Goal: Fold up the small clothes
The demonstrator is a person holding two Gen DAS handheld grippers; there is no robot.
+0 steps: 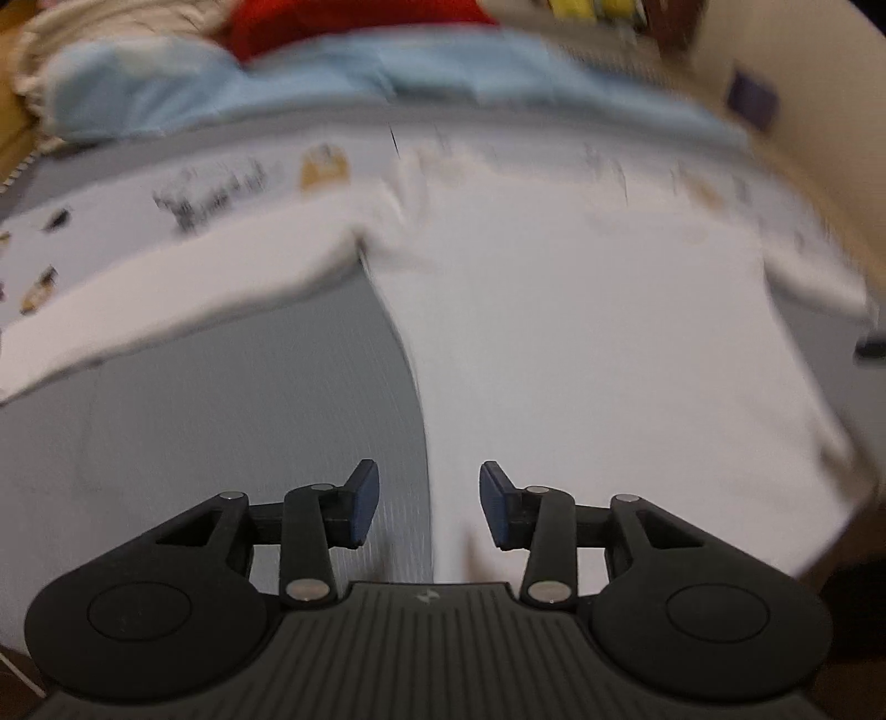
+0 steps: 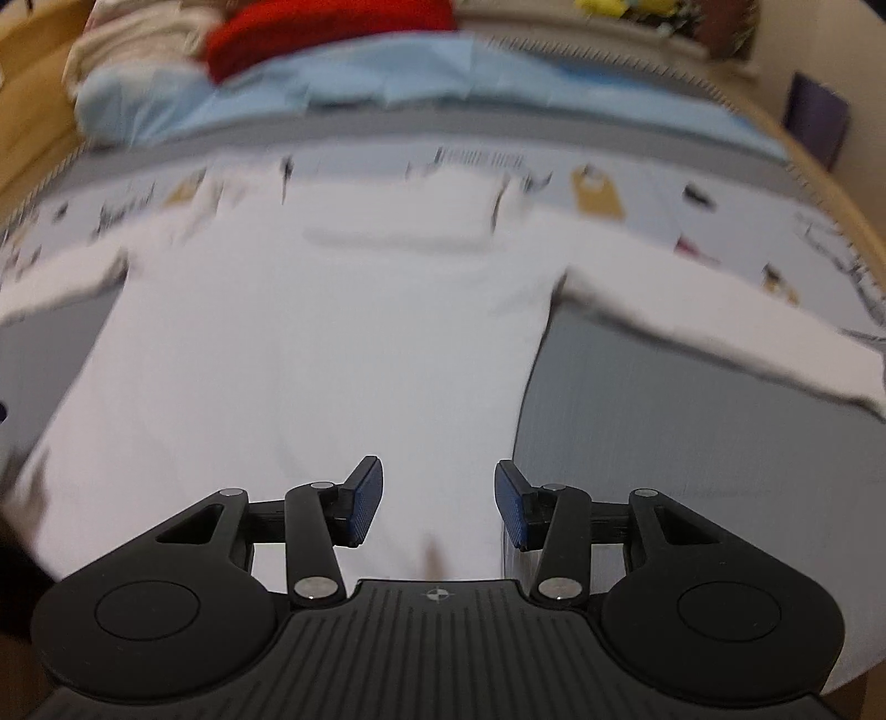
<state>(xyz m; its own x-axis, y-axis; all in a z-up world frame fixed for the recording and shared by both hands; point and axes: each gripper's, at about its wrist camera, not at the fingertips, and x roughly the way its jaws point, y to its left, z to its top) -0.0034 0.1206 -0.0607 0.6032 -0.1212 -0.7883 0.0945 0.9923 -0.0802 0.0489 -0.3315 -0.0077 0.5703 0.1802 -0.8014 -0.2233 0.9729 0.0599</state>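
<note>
1. Grey ribbed mat [image 1: 249,421] covers the work surface, with a printed pale sheet [image 2: 637,183] beyond it and a light blue cloth [image 1: 310,88] and red fabric [image 2: 326,33] at 12 o'clock; both views are motion-blurred.
2. White long-sleeved shirt [image 2: 332,343] lies flat, sleeves spread toward 9 and 3 o'clock, its long axis running 6 to 12 o'clock from hem to collar.
3. Left gripper [image 1: 429,501]: jaws half open, empty, poised over the shirt's left side edge near the hem.
4. Right gripper [image 2: 437,501]: jaws half open, empty, above the right hem area.
5. Judgement: each sleeve [image 2: 720,332] lies up and outward of its gripper; either sleeve fold suits the nearer hand.
</note>
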